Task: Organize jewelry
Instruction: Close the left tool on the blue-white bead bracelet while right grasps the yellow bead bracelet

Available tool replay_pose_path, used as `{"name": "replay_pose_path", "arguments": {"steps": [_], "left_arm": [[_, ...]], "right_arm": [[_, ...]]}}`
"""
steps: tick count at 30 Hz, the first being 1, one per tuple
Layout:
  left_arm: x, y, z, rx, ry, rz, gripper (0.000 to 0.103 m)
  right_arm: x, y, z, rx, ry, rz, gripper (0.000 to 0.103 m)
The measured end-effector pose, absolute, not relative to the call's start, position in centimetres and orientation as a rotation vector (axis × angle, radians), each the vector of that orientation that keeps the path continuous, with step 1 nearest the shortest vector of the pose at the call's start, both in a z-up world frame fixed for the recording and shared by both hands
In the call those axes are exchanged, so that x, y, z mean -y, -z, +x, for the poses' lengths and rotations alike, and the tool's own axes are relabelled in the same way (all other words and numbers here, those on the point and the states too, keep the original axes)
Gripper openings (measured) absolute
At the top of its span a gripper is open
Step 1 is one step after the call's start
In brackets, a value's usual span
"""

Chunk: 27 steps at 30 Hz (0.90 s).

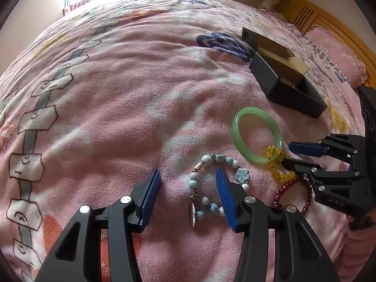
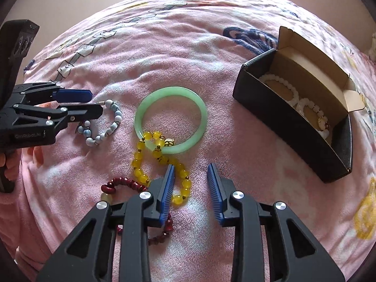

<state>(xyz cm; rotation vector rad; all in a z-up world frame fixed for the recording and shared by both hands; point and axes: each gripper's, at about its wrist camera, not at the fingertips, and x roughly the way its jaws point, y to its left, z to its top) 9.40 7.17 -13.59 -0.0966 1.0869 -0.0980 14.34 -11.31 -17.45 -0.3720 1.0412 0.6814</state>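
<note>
Currently both grippers are low over the bed (image 1: pixel 112 98), which has a pink printed blanket on it, pointing steeply down at the jewelry.

Left gripper (image 1: pixel 188 195): jaws about half open, nothing clamped. The blue-and-white bead bracelet (image 1: pixel 215 183) lies flat on the blanket; one side of its loop and its metal charm sit between the pads, and the right pad stands inside the loop. Can't tell whether the pads touch the beads. In the right wrist view the same bracelet (image 2: pixel 108 124) shows at the left gripper's tips.

Right gripper (image 2: pixel 190 188): jaws narrow but apart, not gripping. Part of the yellow bead bracelet (image 2: pixel 164 162) lies in the gap, with the left pad over its beads; pad contact unclear. In the left wrist view this gripper (image 1: pixel 291 155) comes in from the right with its tips at the yellow beads.

Layout:
- green bangle (image 2: pixel 171 119) flat on the blanket; the yellow strand crosses over its near rim, touching.
- dark red bead bracelet (image 2: pixel 124 183) just beside the yellow one, partly hidden under the right gripper's left finger.
- black box (image 2: pixel 289 117) open, well to the right of the bangle, holding white bead bracelets (image 2: pixel 296 96).

A person's hand (image 2: pixel 9 162) on the left gripper's handle shows at the left edge.
</note>
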Motion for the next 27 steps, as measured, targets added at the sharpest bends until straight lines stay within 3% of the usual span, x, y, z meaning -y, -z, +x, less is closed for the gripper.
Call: {"name": "replay_pose_path", "arguments": {"steps": [4, 14, 27], "left_arm": [[-7.0, 13.9, 9.5, -1.086, 0.1, -0.094, 0.05], [-5.8, 14.1, 9.7, -1.044, 0.07, -0.026, 0.01], [-5.4, 11.8, 9.7, -0.946, 0.048, -0.029, 0.009]], "right_arm": [[10.7, 17.7, 14.2, -1.035, -0.674, -0.393, 0.022], [10.4, 17.5, 13.8, -1.014, -0.673, -0.403, 0.011], [12.0, 14.6, 13.9, -0.959, -0.67, -0.336, 0.009]]}}
